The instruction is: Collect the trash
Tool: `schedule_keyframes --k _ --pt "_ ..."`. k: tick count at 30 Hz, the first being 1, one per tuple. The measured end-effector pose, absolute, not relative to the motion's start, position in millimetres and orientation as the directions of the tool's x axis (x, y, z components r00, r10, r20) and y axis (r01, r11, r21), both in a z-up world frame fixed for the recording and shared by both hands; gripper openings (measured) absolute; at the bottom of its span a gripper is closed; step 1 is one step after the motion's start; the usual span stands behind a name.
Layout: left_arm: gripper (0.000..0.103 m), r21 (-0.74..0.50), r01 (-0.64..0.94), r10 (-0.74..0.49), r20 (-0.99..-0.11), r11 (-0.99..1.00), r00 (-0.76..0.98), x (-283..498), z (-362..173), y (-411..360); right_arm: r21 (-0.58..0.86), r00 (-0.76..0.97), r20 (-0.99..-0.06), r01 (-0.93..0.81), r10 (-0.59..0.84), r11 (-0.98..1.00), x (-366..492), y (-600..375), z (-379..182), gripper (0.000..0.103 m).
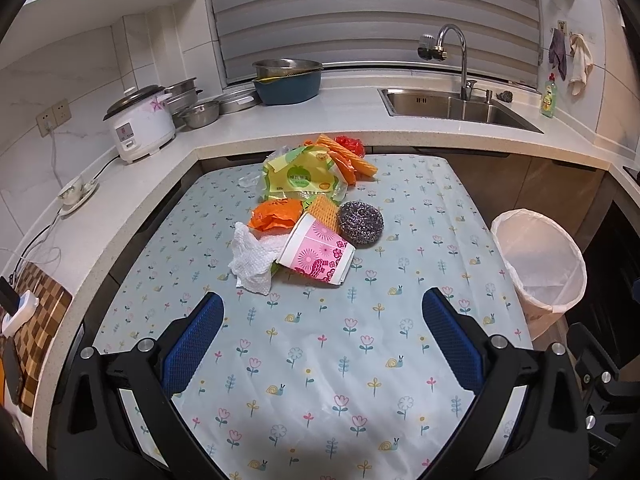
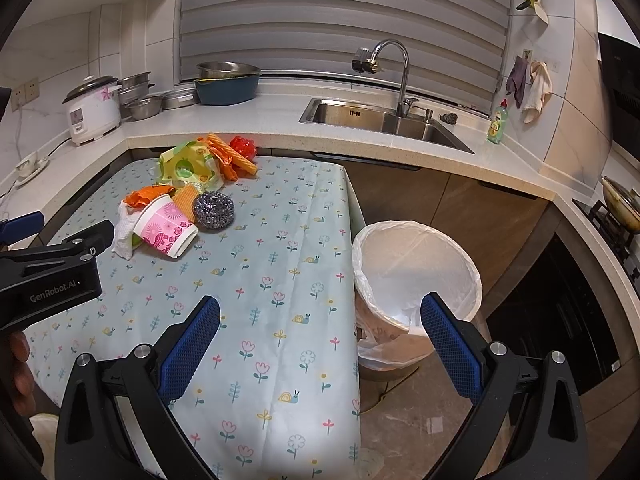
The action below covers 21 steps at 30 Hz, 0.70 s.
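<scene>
At the left of my left wrist view sits the rice cooker (image 1: 140, 122) on the counter, apart from my work. Toward the middle of the frame my left gripper (image 1: 322, 312) hangs with its jaws spread wide and nothing between them, over the flowered tablecloth (image 1: 320, 360). Straight ahead of it, above centre, lies the trash heap: a crumpled paper towel (image 1: 250, 262), an orange wrapper (image 1: 274, 214), and the pink paper cup (image 1: 316, 254) on its side, its long axis slanting from upper left to lower right. A steel scourer (image 1: 360, 222) is just beside the cup, and a green-yellow snack bag (image 1: 302, 176) lies further up; it bears printed characters too small for me to read.

At the right edge stands the lined bin (image 1: 540, 264), beside the table.

In the right wrist view my right gripper (image 2: 320, 320) is likewise released and empty, straddling the table's edge and the bin (image 2: 416, 268). The heap lies well off at upper left, so I judge my left the nearer to it. Its black body at the left edge reads "GenRobot.AI".
</scene>
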<state>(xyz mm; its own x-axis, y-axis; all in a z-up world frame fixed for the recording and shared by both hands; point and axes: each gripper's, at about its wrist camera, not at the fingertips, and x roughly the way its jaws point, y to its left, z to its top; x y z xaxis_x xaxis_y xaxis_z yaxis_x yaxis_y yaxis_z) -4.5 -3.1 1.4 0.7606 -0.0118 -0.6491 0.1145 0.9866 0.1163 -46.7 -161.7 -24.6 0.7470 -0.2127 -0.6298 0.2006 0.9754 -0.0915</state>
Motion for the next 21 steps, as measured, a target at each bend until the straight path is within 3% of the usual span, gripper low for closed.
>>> schedule_keyframes --k 21 --pt "0.095 0.122 0.112 -0.008 -0.639 0.986 0.769 -4.4 5.0 -1.1 -0.092 0.749 -0.627 0.201 -0.214 0.975 -46.7 -161.4 -22.8 0.096"
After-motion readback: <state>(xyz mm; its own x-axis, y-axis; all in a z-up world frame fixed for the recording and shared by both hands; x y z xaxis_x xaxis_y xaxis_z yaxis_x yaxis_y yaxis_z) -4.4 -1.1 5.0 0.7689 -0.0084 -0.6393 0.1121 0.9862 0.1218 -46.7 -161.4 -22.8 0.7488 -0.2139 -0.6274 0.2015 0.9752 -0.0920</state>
